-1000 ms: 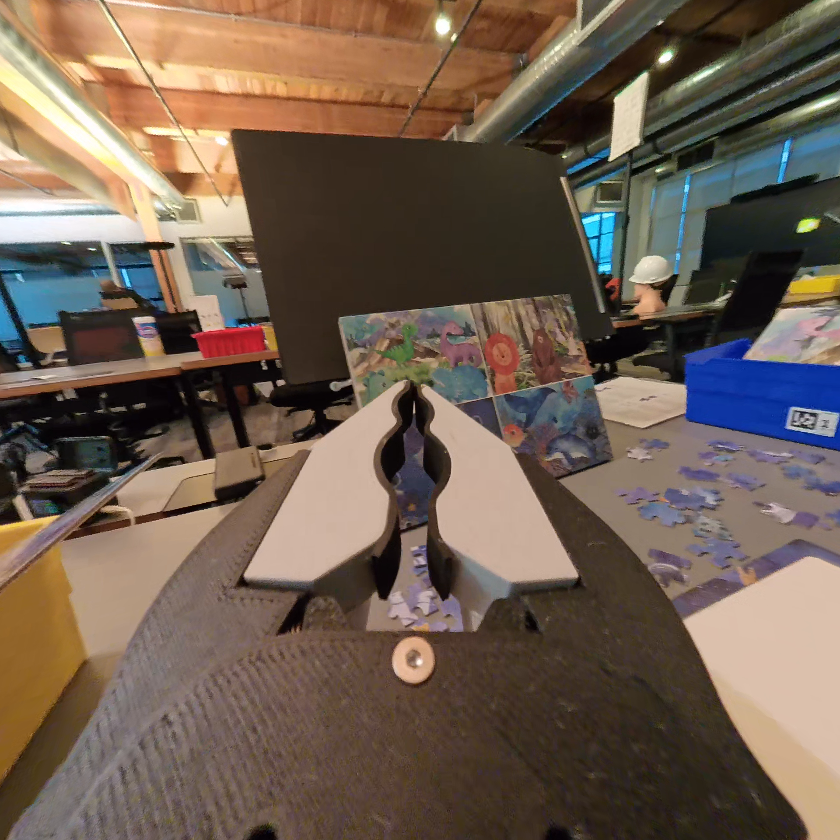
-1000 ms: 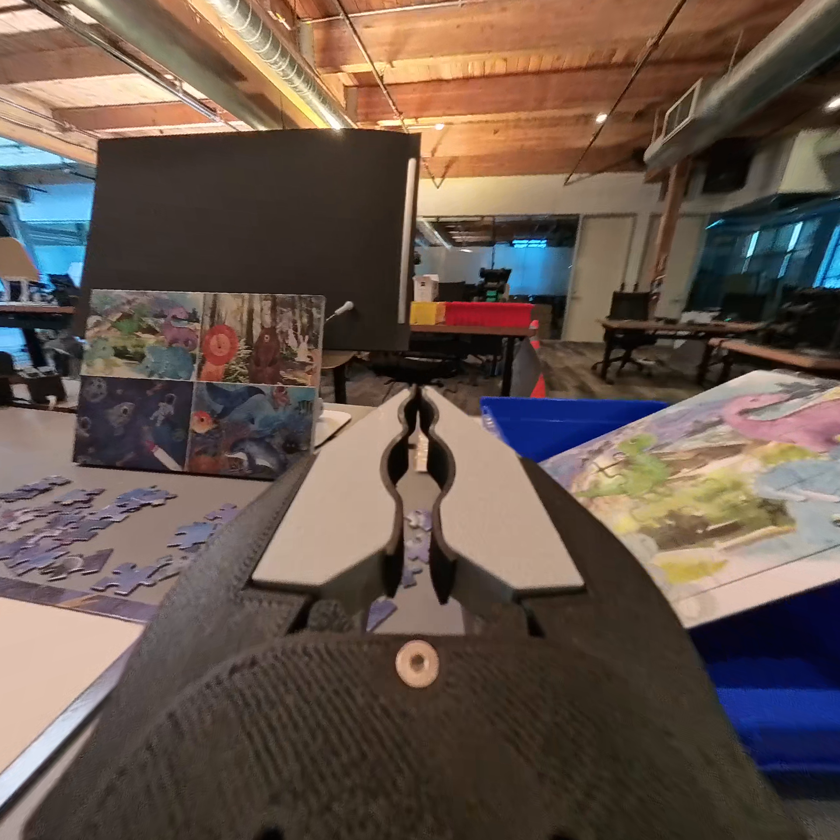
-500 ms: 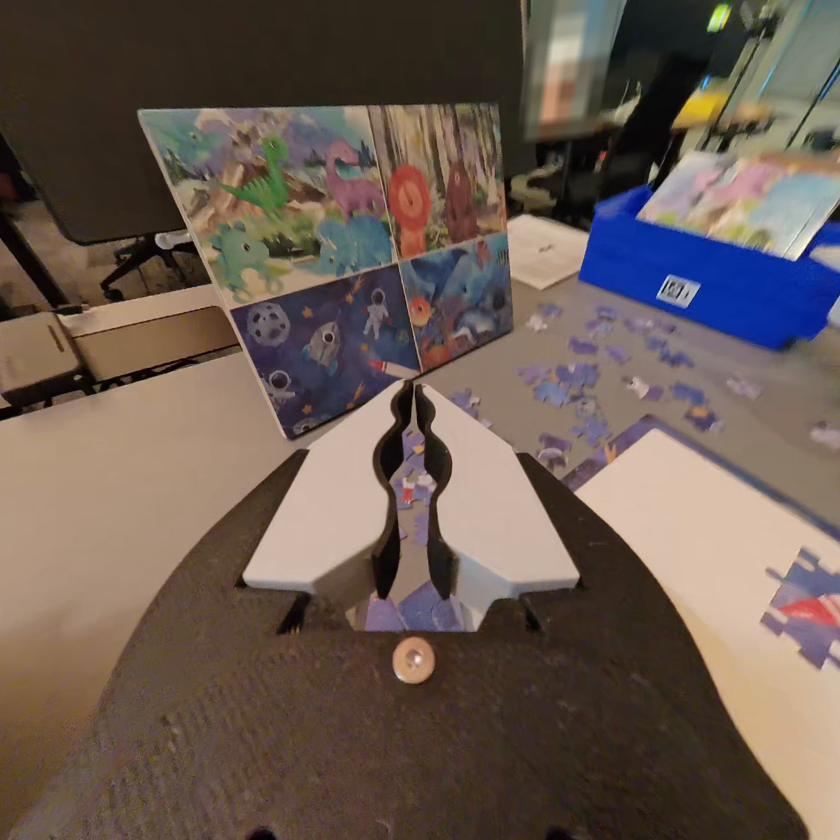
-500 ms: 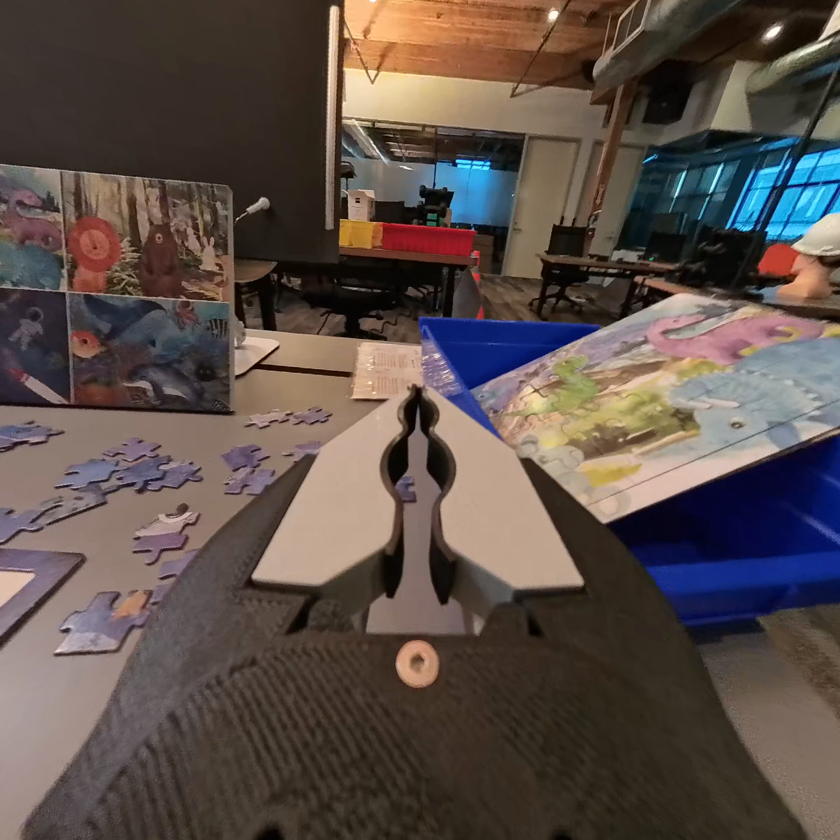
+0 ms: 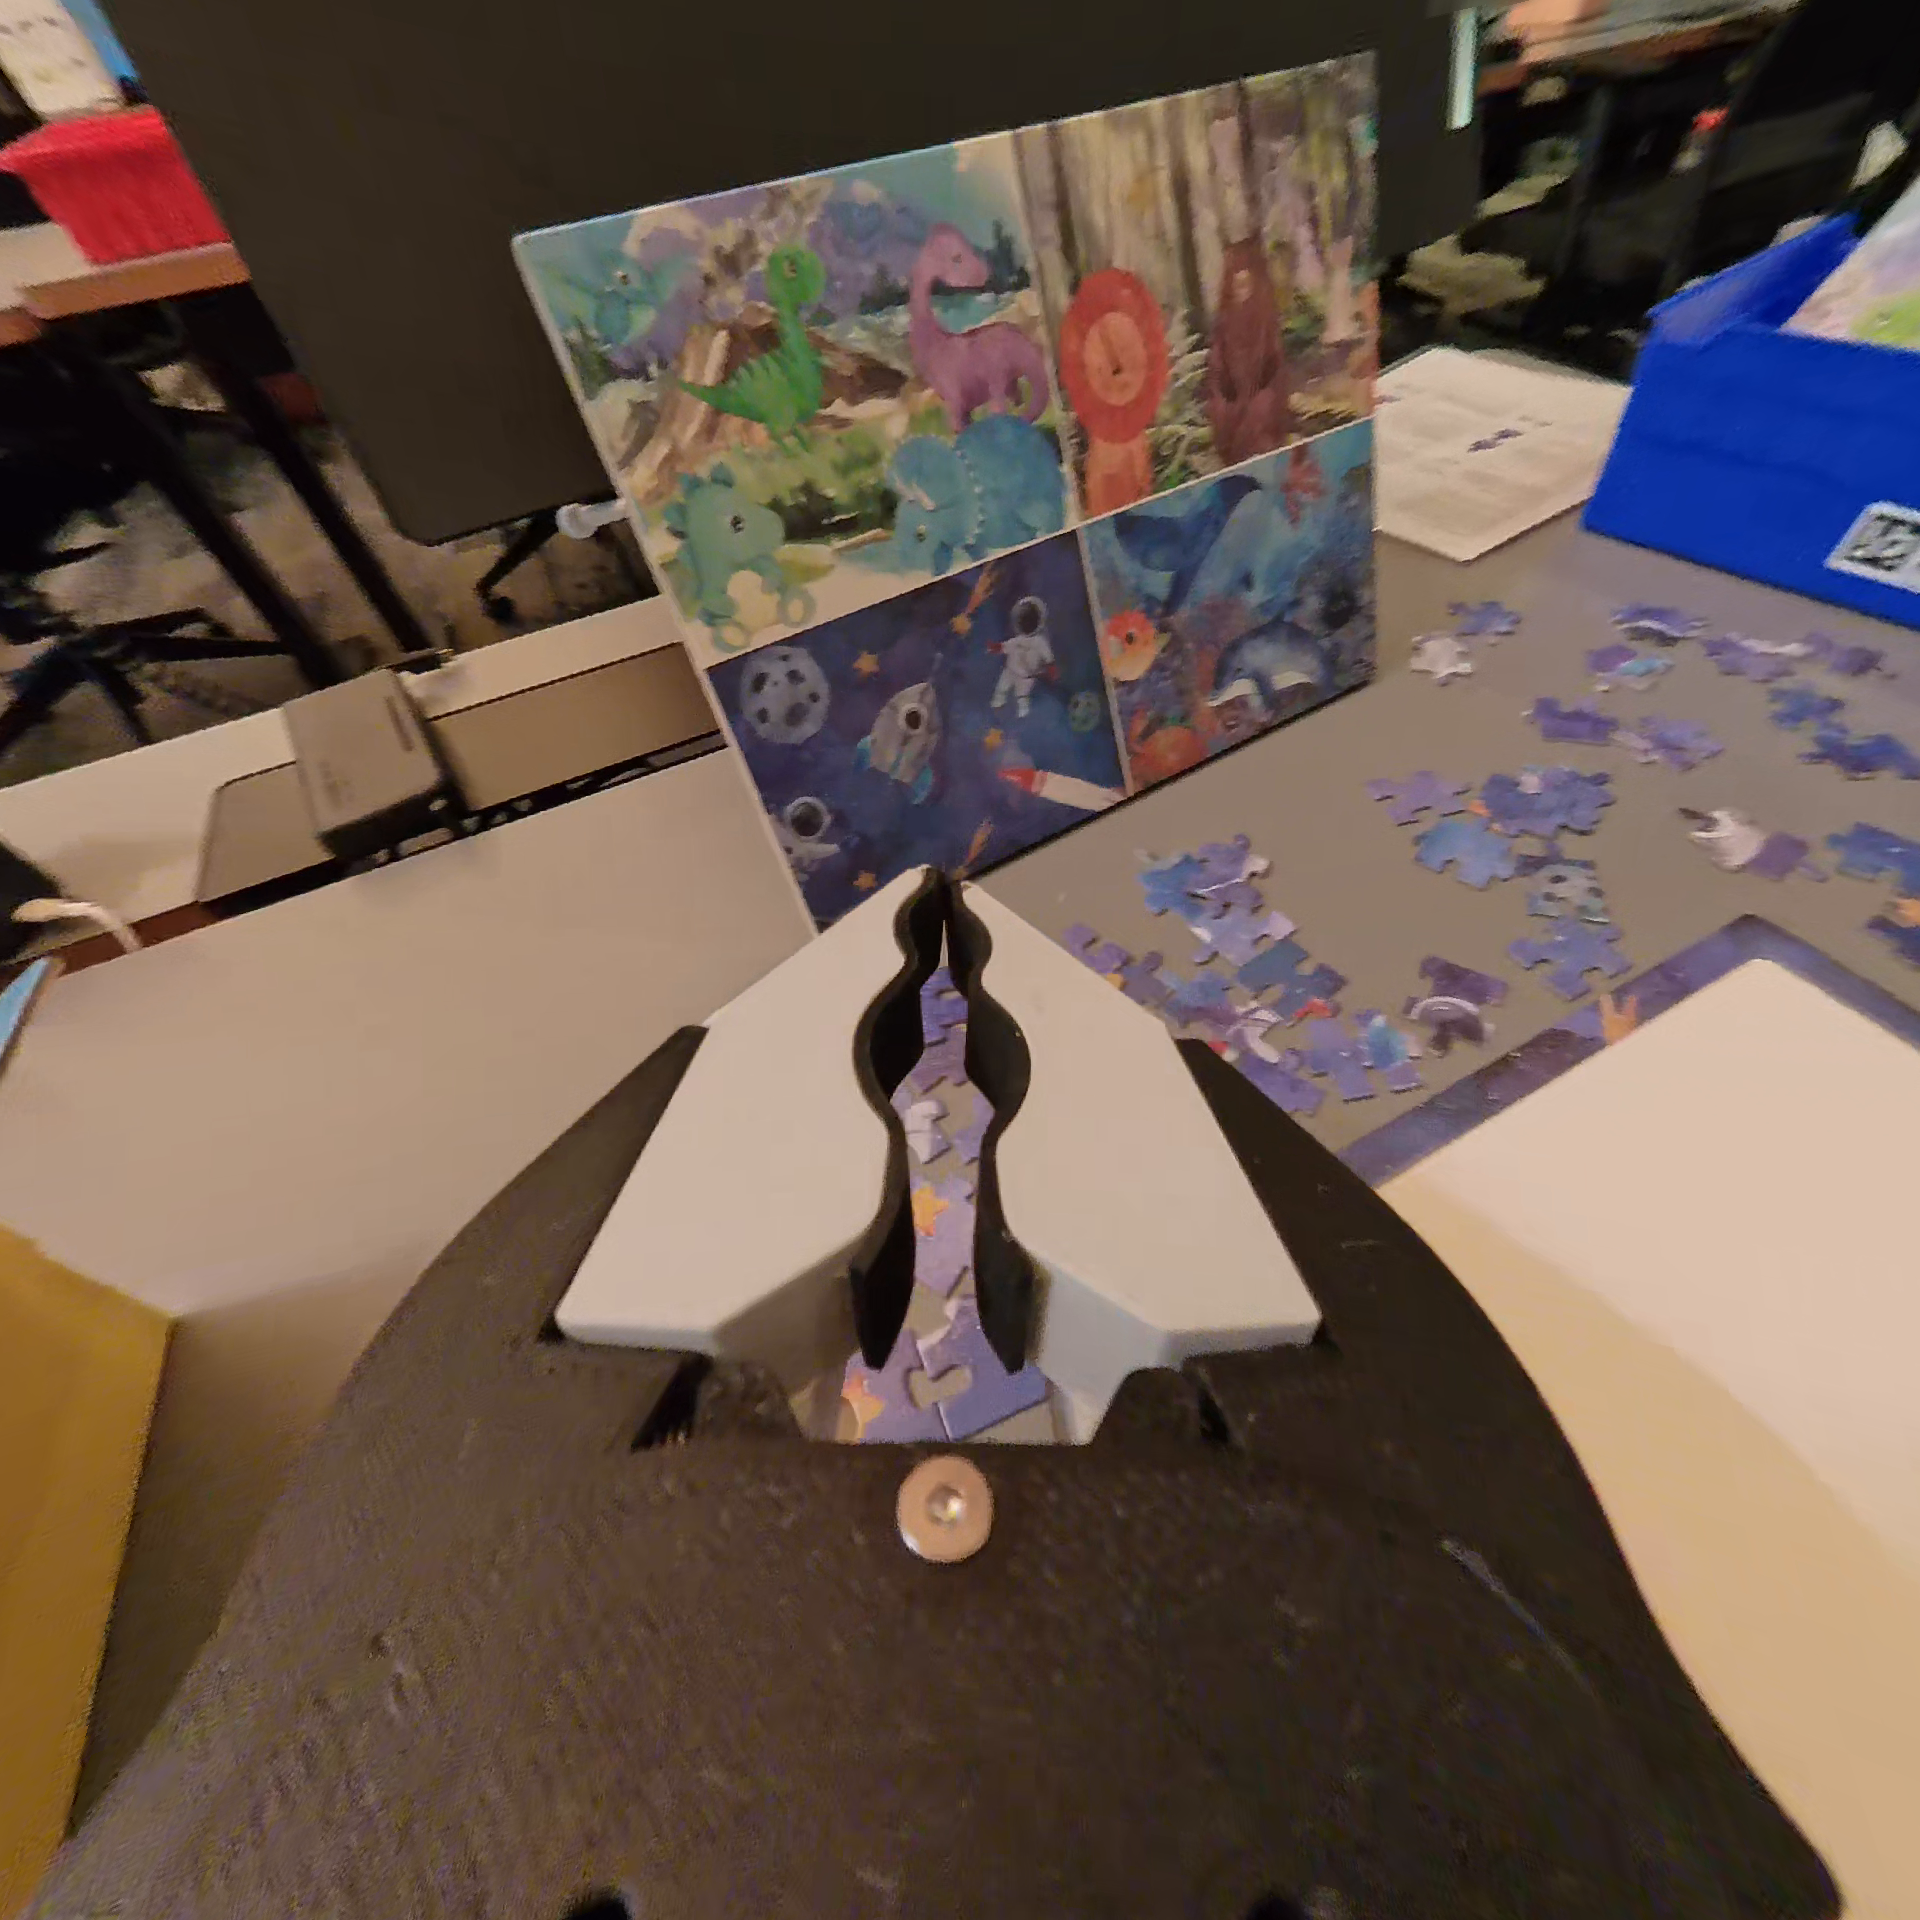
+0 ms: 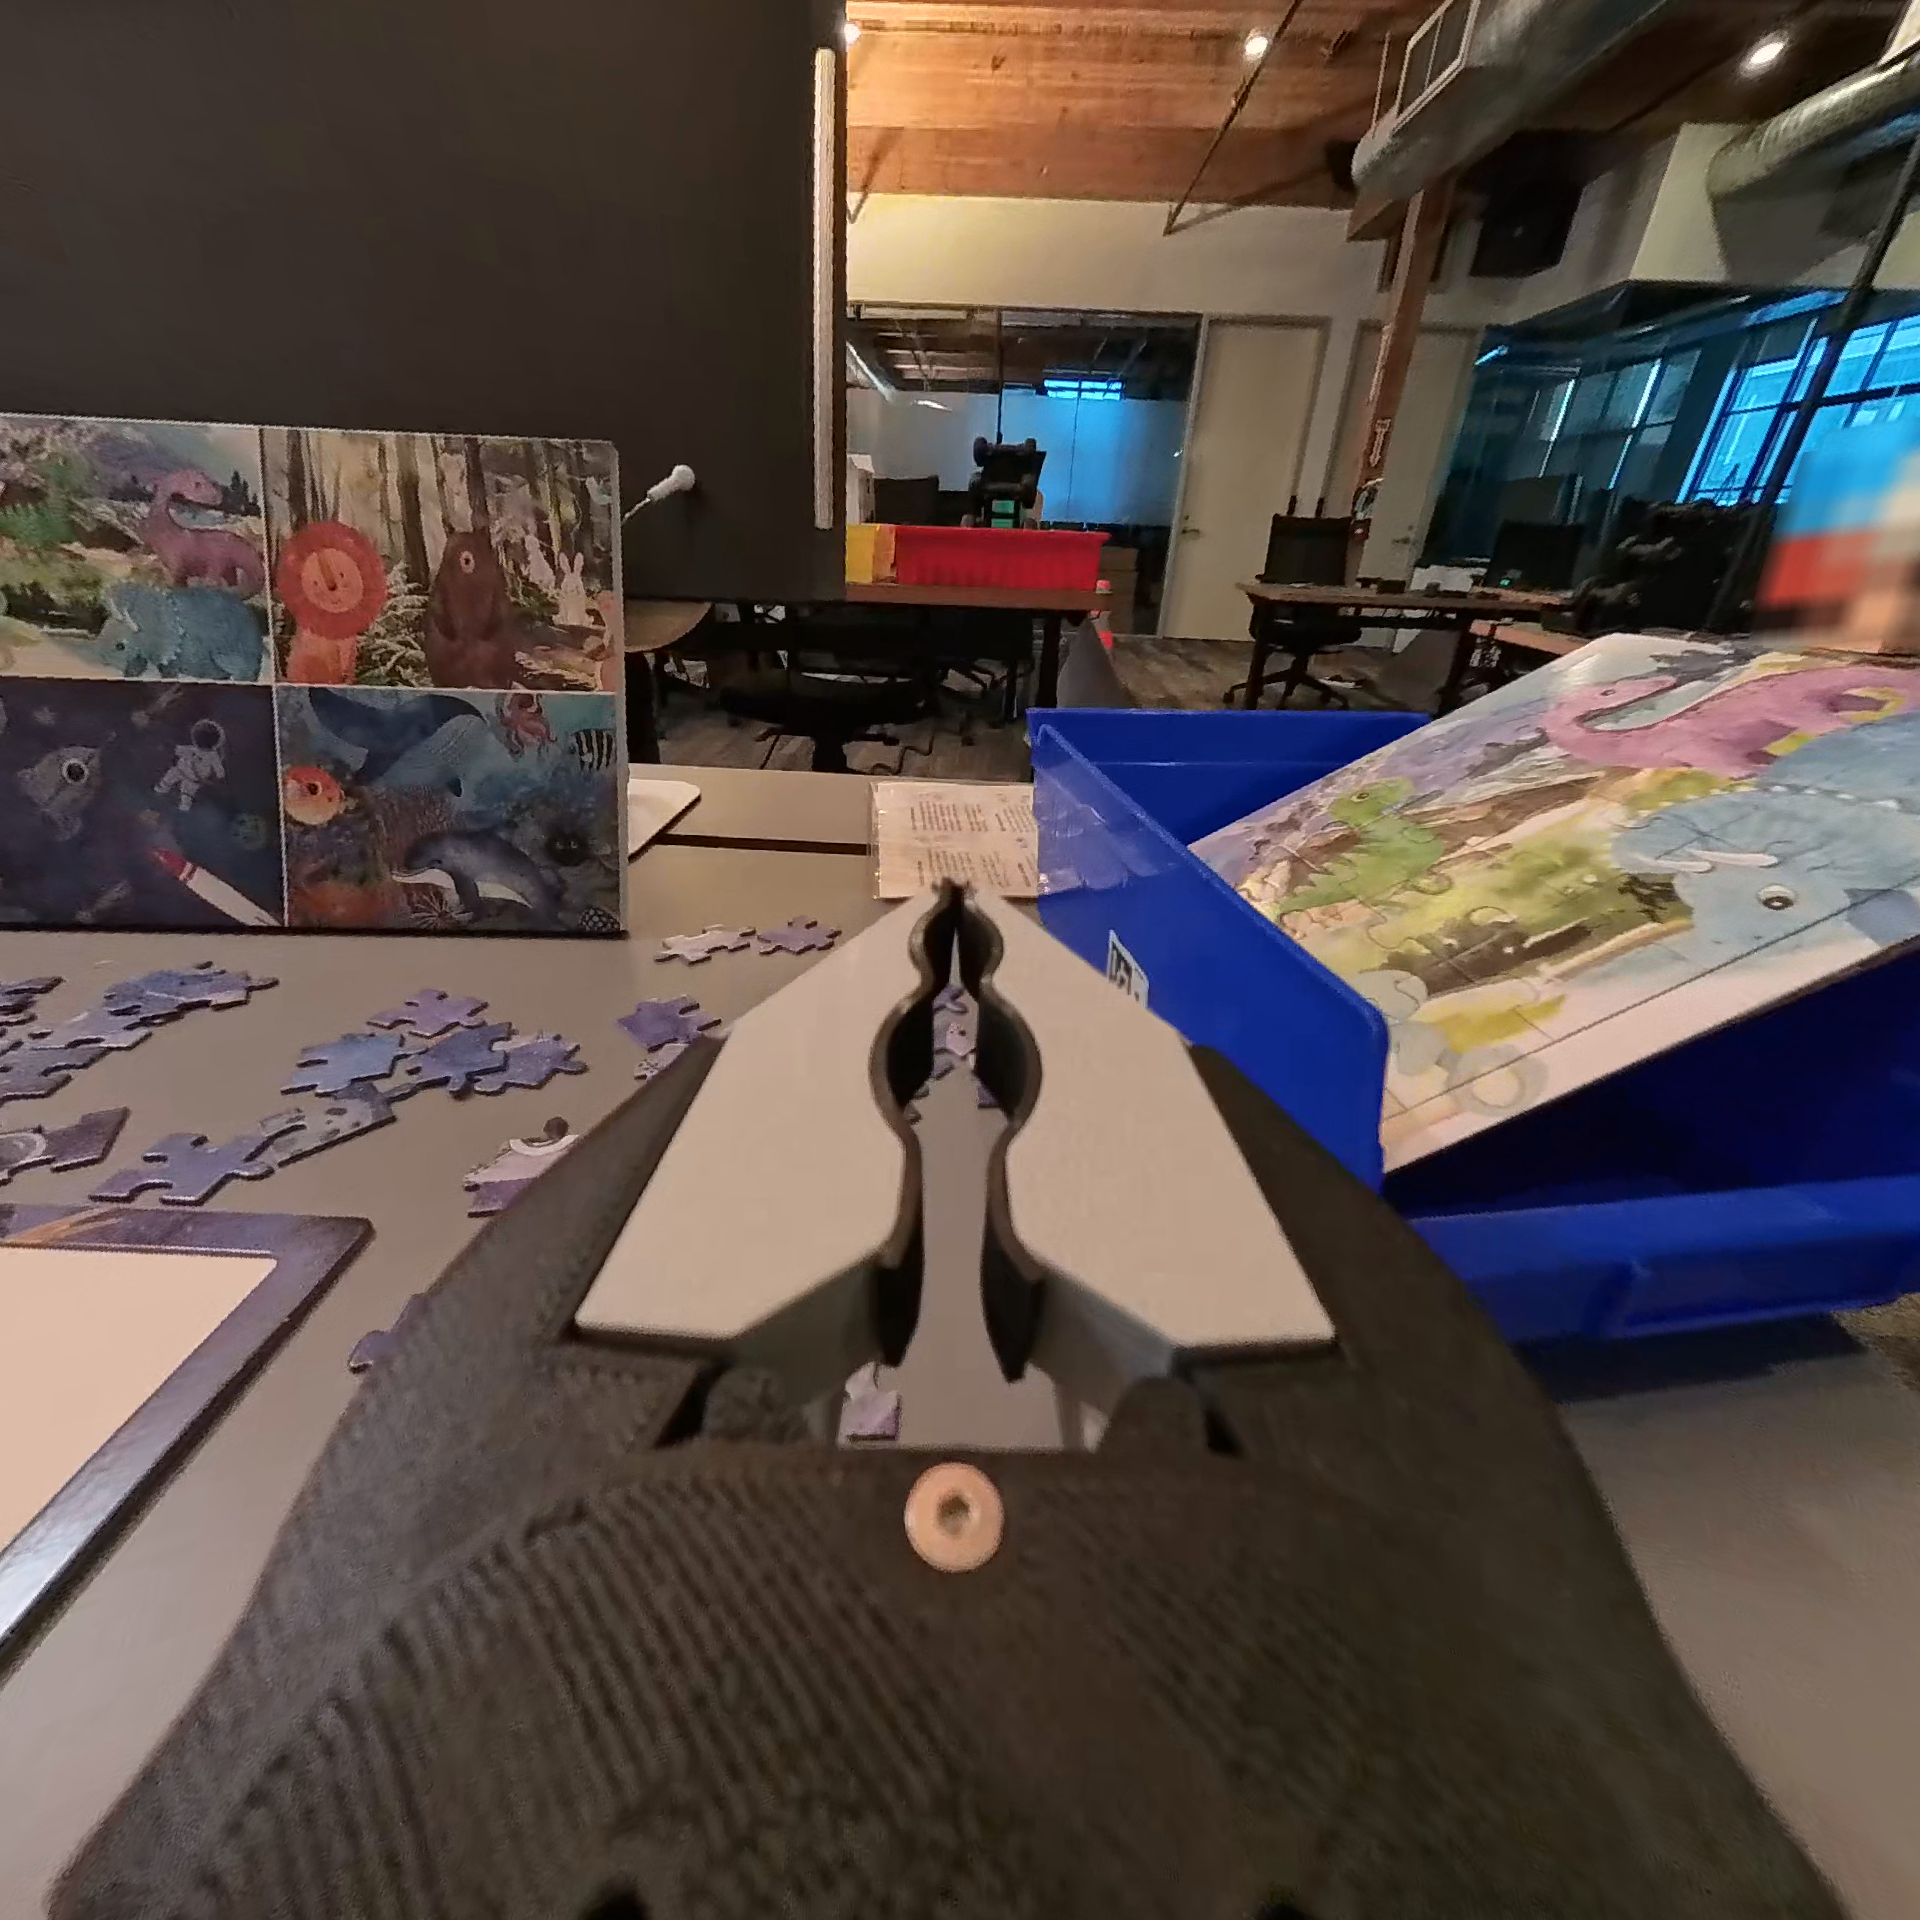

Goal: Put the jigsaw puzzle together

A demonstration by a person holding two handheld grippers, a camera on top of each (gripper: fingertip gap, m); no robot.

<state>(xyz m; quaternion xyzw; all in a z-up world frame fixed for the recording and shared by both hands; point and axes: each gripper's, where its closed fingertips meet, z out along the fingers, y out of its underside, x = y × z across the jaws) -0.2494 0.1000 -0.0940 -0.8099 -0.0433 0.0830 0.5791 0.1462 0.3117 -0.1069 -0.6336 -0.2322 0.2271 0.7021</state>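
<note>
Left gripper was seen pressed together on nothing, tilted lower than a second before over loose puzzle pieces near the picture board. Right gripper was likewise closed bare, lowered toward the pieces beside the blue bin.

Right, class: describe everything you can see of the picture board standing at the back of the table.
The picture board is a thin, rigid rectangle with pale edges, standing nearly upright on its long edge on the grey table. Its face is split into four painted panels: dinosaurs top left, a lion and bear in a forest top right, space with astronauts and rockets bottom left, sea creatures bottom right. Loose purple-blue puzzle pieces lie before it.
</note>
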